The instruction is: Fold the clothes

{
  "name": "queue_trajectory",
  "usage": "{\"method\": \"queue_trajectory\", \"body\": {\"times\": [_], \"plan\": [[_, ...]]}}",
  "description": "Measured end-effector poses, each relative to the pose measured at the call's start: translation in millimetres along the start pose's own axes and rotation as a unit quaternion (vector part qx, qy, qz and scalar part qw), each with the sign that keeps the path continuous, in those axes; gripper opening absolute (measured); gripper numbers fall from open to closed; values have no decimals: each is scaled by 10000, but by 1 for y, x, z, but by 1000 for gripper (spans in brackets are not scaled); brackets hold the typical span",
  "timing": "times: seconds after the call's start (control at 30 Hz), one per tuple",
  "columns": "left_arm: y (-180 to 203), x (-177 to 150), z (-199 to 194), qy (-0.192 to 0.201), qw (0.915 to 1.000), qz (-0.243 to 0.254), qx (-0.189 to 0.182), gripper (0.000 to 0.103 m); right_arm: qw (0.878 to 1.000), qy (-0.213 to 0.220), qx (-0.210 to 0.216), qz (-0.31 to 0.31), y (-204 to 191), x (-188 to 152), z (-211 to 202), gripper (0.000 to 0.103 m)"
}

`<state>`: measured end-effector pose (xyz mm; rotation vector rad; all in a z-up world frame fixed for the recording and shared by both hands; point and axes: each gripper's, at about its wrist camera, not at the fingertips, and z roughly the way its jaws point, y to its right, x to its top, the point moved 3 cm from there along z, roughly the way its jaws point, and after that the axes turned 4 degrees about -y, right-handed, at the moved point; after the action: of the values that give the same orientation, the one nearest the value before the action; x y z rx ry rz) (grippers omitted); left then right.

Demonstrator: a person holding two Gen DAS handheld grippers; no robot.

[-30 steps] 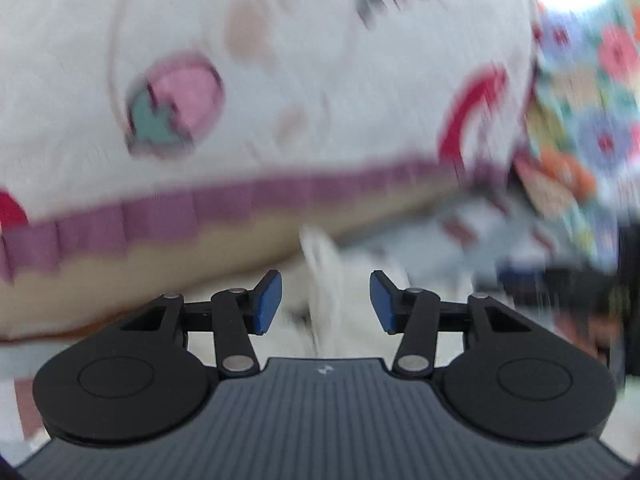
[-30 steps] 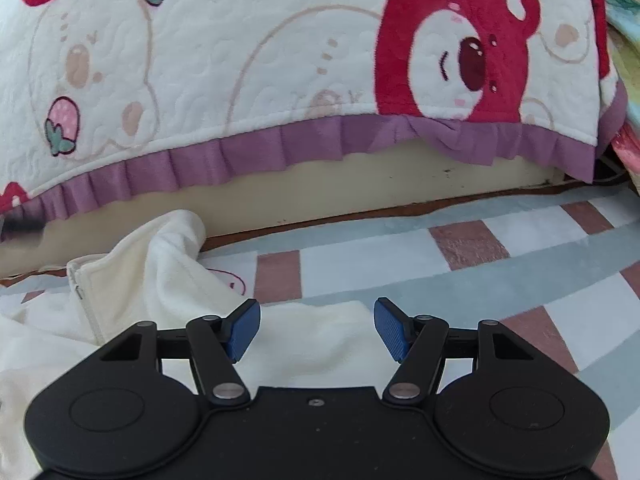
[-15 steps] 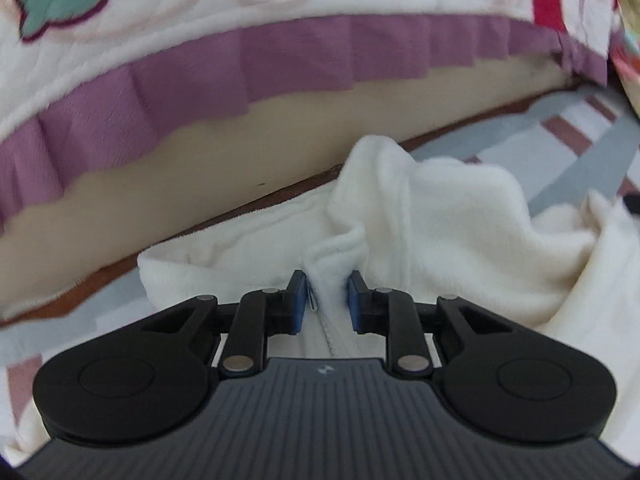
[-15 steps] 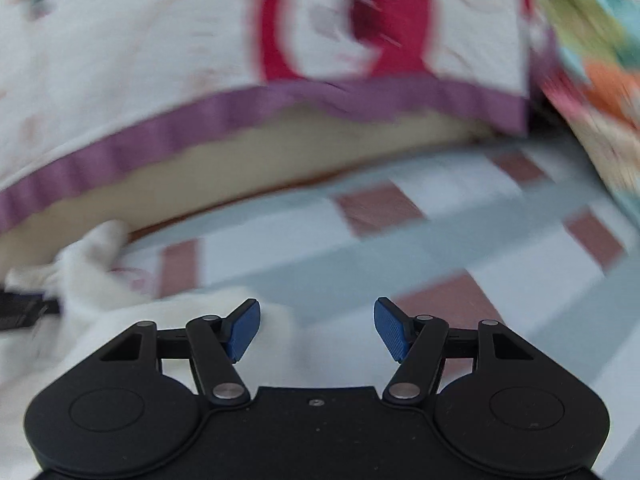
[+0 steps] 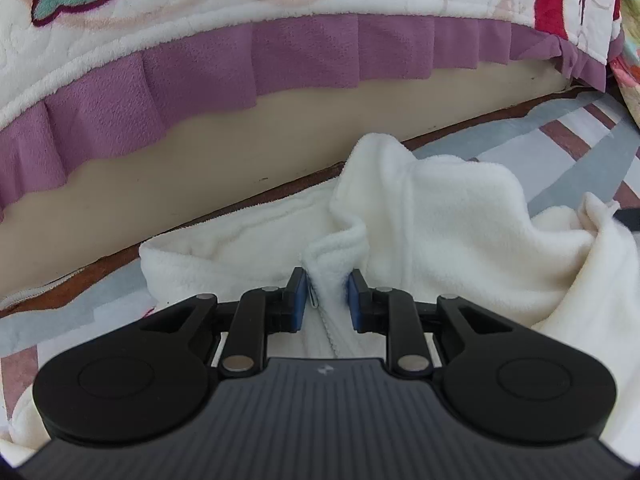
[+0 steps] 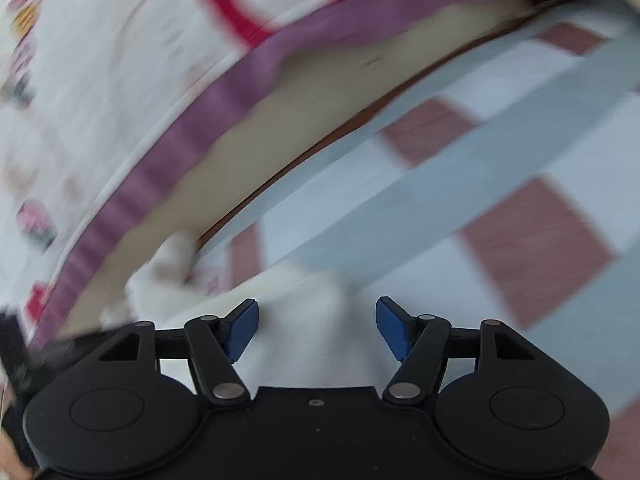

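Left gripper point(image 5: 327, 296) has its blue pads pinched onto the zipper edge of the cream fleece garment point(image 5: 440, 216), a good firm seam to lift and straighten from. The garment lies rumpled on the checked sheet point(image 5: 580, 136), bunched close against the beige bed base point(image 5: 200, 184) under the purple-frilled blanket point(image 5: 240, 68). Right gripper point(image 6: 316, 326) hangs wide open, empty, over another cream fold point(image 6: 300, 304), with open sheet to its right for spreading out.

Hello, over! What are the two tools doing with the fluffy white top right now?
Left tool shut on the white top at its zipper edge. Right tool open over the top, gripping nothing. Top still crumpled. Nothing in the way.
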<state>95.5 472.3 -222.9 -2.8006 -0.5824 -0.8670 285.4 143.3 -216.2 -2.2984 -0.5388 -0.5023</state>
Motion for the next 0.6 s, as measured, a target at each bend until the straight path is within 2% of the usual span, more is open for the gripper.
{"method": "queue_trajectory", "body": {"times": [0.03,0.07,0.13,0.3,0.33,0.43,0.53,0.6], "plan": [[1,1,1,3,10000,24,4,21,9994,122,-87,-315,-7,-3,4,68],[2,1,2,6,10000,48,8,21,9984,176,-171,-501,-13,-4,6,47],[4,0,0,38,10000,34,3,21,9964,219,-336,-750,-24,-4,6,19],[1,-8,-7,152,9997,-190,52,20,9765,1425,-1309,-945,-45,8,-65,14],[3,-8,-5,160,9997,-166,91,21,9725,1443,-1518,-1016,-44,7,-66,14],[12,-6,-4,116,9996,19,276,22,9640,1111,-2072,-1239,-33,3,-44,14],[11,1,3,2,9991,116,415,25,9739,858,-1928,-841,-12,4,-29,16],[9,6,-5,95,9991,99,390,25,9784,801,-1809,-598,-8,7,-32,21]]}}
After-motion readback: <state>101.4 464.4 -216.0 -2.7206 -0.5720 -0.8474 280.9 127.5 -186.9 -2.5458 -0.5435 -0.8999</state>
